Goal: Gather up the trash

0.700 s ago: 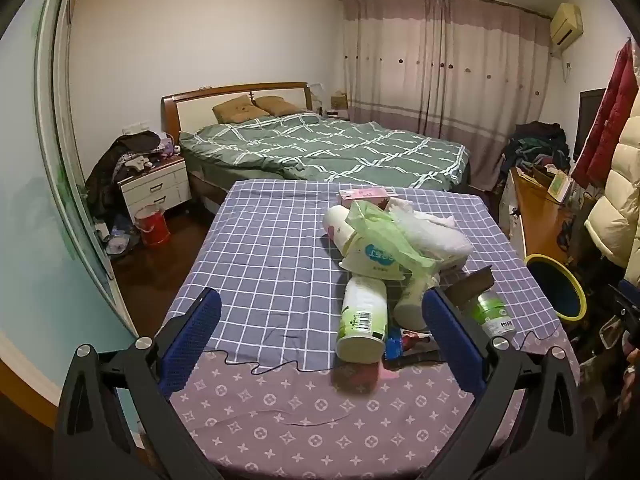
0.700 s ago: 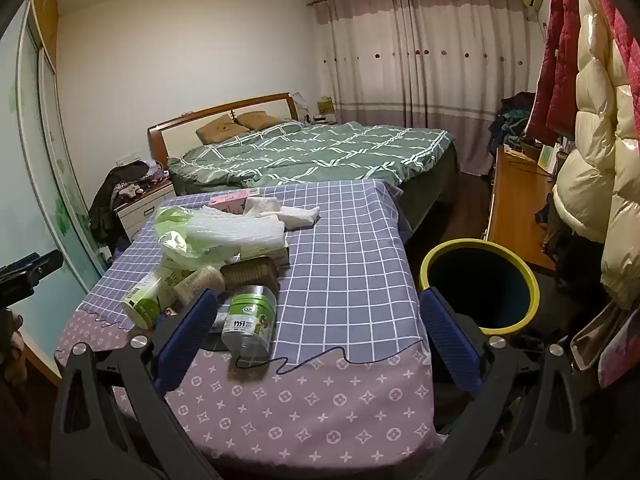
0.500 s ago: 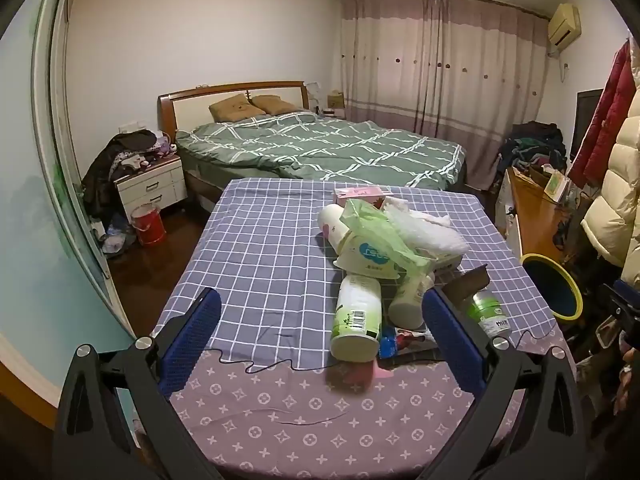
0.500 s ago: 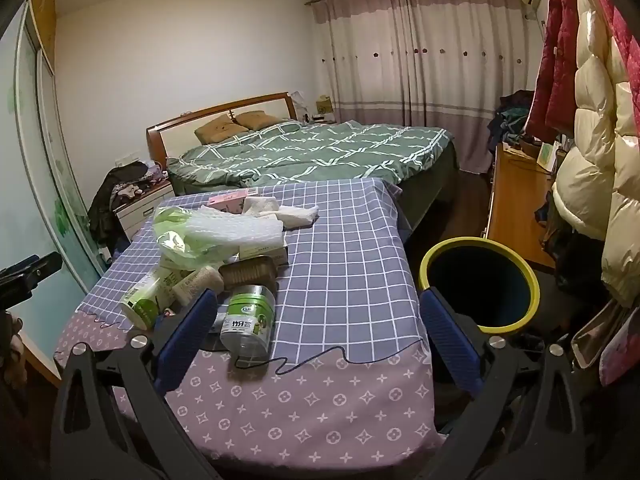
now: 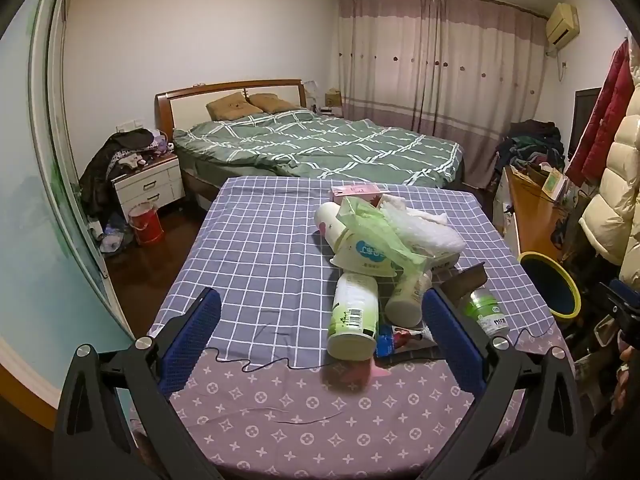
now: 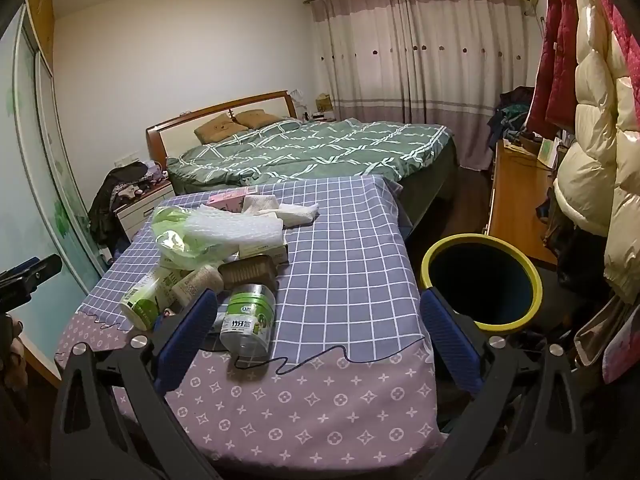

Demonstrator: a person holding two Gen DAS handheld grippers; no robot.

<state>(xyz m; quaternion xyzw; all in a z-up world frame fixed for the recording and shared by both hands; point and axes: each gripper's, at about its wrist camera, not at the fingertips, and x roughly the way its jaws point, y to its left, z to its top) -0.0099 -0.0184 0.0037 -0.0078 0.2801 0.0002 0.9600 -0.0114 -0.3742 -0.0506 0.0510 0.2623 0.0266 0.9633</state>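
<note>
A bedroom with a cloth-covered worktop [image 5: 256, 240] in the foreground, a bed [image 5: 320, 148] beyond its far edge.

On the left, the left tongs [image 5: 320, 328] are spread wide, holding nothing, hovering over the worktop's near edge. The left half of the worktop is bare checked cloth, with open floor beyond its left edge.

Right of centre lies the trash pile [image 5: 384, 248], running from the far side toward the near edge. A pink box [image 5: 358, 191] sits at the far end. A green plastic bag [image 5: 376, 228] and bubble wrap [image 5: 424, 228] drape the middle. Nearest, a white bottle with a green label [image 5: 354, 316] lies on its side, long axis running near to far, its base toward the near edge. Beside it, a clear jar with a green label [image 6: 248, 320] also lies on its side, base pointing near.

The right tongs [image 6: 318, 330] are likewise spread wide and empty, the jar just beside their left finger. Bare cloth fills the worktop's right half up to its right edge.

Farthest right, on the floor near that edge, stands a dark bin with a yellow rim [image 6: 480, 280], mouth open upward.
</note>
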